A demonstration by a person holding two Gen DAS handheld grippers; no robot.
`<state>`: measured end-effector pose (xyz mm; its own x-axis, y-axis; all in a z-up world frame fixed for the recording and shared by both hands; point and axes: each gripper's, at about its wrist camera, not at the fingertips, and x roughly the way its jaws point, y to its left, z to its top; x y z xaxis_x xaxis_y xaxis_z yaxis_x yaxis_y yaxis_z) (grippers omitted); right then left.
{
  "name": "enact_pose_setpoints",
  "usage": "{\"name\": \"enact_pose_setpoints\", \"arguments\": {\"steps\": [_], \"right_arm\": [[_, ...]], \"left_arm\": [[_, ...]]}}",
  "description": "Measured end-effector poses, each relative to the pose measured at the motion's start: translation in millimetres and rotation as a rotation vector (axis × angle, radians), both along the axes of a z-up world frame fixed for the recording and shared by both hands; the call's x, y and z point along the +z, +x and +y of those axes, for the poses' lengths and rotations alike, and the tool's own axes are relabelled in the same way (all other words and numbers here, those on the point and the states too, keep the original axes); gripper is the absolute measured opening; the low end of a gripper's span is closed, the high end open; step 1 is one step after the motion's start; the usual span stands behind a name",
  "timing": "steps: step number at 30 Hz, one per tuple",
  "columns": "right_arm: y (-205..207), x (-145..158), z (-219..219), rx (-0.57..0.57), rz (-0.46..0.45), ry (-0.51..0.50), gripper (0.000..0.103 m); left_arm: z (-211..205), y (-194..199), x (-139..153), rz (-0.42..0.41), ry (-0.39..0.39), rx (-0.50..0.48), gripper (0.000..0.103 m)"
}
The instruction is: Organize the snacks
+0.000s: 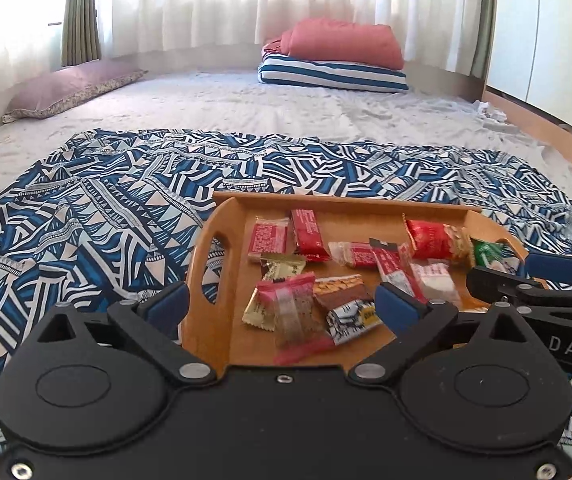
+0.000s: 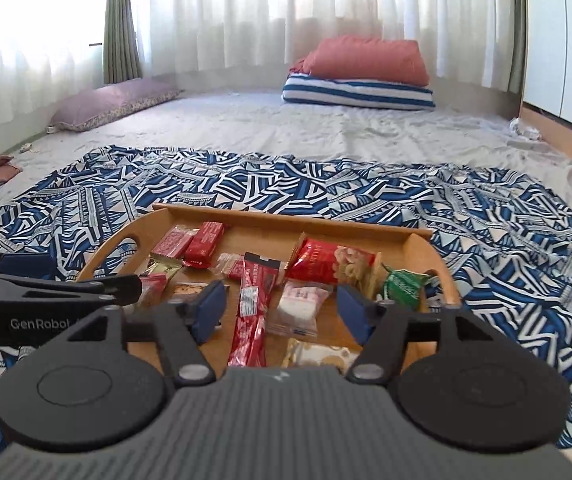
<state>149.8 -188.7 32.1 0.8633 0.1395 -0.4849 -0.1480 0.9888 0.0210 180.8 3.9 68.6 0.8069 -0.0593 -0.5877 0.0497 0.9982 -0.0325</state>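
A: Wooden tray [image 1: 222, 236] on the patterned blue cloth [image 1: 86, 208]; snacks scattered inside. Left gripper [image 1: 282, 304]?

B: Jaws wide apart, empty, at the tray's near left corner; pink wrapped snack [image 1: 286, 300] lies between them.

A: Right gripper [image 2: 280, 310]?

B: Also spread, empty, over the tray's near edge. Long red stick pack [image 2: 252, 312] and white packet [image 2: 300, 306] lie between its fingers.

We see left gripper [image 1: 282, 300]: black body, blue pads, silver screws | right gripper [image 2: 280, 308]: ribbed grey body, "GenRobot" lettering opposite
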Motion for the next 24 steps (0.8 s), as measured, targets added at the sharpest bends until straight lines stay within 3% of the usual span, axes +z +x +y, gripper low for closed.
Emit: {"name": "enact_pose_setpoints", "arguments": {"steps": [5, 14, 24], "right_arm": [[-27.2, 1.9, -5.1, -0.005, -0.033, -0.002, 0.088], [-71.5, -4.2, -9.6, -0.025, -0.063, 0.002, 0.092], [-102.6, -30.5, -16.1, -0.056, -0.073, -0.009, 0.100]], "left_arm": [[-0.7, -24.2, 5.7, 0.000, 0.000, -0.009, 0.102], [2.9, -64.7, 6.4, 0.016, -0.018, 0.001, 0.103], [1.6, -99.2, -24.5, 0.067, -0.004, 0.016, 0.103]]}}
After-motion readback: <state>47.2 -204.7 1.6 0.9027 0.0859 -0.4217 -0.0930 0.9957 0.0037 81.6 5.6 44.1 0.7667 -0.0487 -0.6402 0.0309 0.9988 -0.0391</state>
